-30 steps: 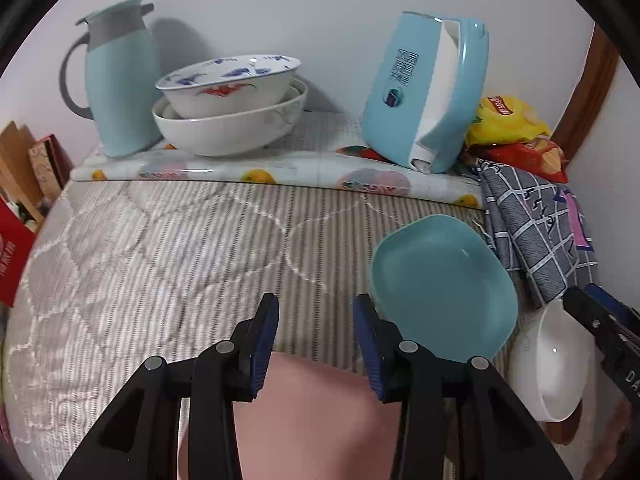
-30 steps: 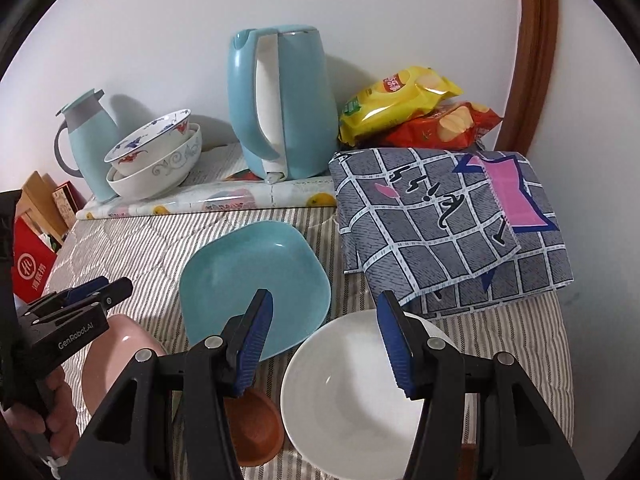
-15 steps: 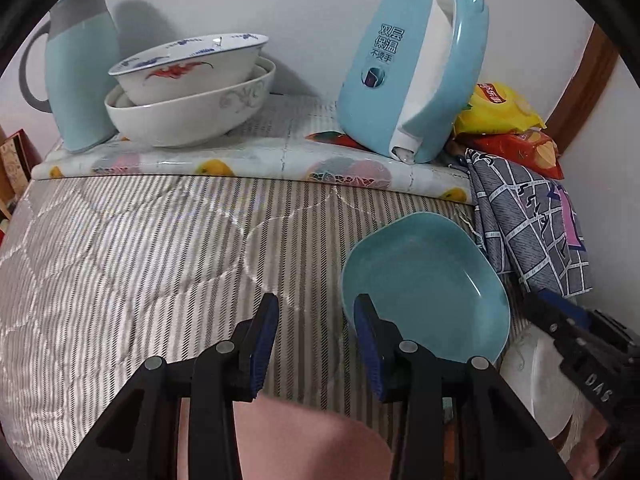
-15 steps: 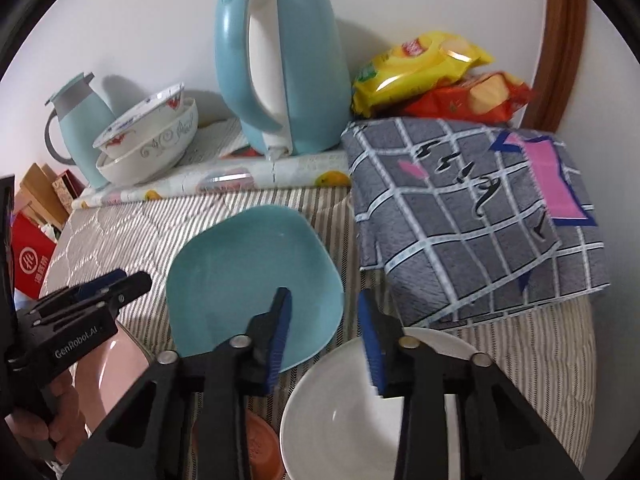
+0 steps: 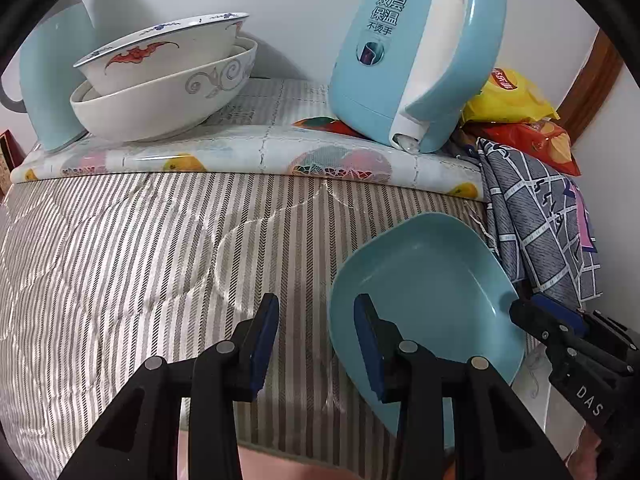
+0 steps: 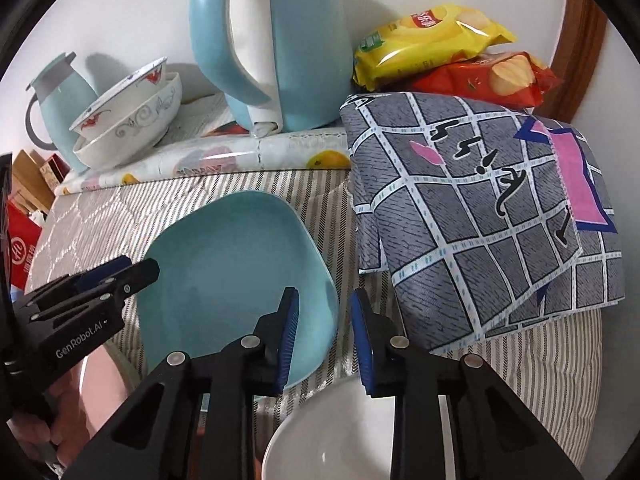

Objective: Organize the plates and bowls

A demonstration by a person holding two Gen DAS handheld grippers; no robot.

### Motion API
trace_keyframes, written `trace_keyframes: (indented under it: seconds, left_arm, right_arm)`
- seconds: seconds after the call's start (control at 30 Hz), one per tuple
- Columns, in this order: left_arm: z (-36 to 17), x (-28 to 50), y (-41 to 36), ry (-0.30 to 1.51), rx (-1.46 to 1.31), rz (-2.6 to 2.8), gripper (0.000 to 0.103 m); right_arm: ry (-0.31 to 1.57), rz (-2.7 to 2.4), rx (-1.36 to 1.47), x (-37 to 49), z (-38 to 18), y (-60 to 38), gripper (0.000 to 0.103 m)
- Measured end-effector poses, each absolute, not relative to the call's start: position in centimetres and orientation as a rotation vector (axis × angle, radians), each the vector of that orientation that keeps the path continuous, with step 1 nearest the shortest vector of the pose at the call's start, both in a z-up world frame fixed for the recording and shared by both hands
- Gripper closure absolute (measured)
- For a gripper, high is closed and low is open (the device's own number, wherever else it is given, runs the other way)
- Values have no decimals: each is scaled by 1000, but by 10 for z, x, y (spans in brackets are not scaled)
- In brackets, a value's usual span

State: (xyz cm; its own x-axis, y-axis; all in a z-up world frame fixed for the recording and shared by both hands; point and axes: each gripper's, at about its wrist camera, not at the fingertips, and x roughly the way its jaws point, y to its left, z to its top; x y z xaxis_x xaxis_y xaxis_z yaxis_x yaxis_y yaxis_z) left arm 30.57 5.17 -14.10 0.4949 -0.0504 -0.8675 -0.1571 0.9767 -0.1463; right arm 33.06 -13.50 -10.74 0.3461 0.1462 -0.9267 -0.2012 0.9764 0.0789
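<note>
The pink plate (image 6: 102, 376) is mostly hidden: in the right wrist view only a glossy strip shows behind the left claw (image 6: 140, 270), and in the left wrist view only a sliver appears at the bottom edge. The white bowl (image 6: 340, 436) is cut off by the lower frame and partly covered by the right claw (image 6: 324, 336); its inside looks empty. The flask (image 6: 60, 92) is cropped at the left in the left wrist view. The hand (image 6: 34, 432) on the left claw is seen only in part at the corner. The teal plate (image 5: 424, 296) lies on the striped quilt (image 5: 140, 248), empty, with its near rim just behind the right finger of the left claw (image 5: 316, 336). Two bowls (image 5: 168, 84) are nested on the fruit-print cloth (image 5: 248, 152) at the back, the patterned one tilted inside the larger; their contents cannot be seen. The kettle (image 5: 408, 52) stands on the same cloth, with the snack bags (image 6: 440, 52) beside it. The left claw is released, jaws apart over bare quilt, nothing between them. The right claw has just been closing; its jaws stand narrowly apart with nothing gripped, the teal plate's corner behind its left finger and the white bowl's rim below. The checked fabric (image 6: 480, 220) overhangs the quilt at the right, just beside the teal plate. Open quilt lies to the left of the teal plate.
</note>
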Motion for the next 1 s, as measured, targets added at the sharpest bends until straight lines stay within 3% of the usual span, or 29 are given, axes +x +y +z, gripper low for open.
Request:
trace_keyframes:
  seconds: [0.1,0.4,1.0]
  left_arm:
    - [-145,310,51,1059,-219,63,68]
    - [-160,323,45,1070,-209,38,89]
    - [-129,297,57,976,-218,42,93]
  right_arm:
    - [1211,236,-59,337,-111,-130,79]
    - [1219,233,-98,343,-123,-121,96]
    - [1109,243,-80,326,-92,-119,98]
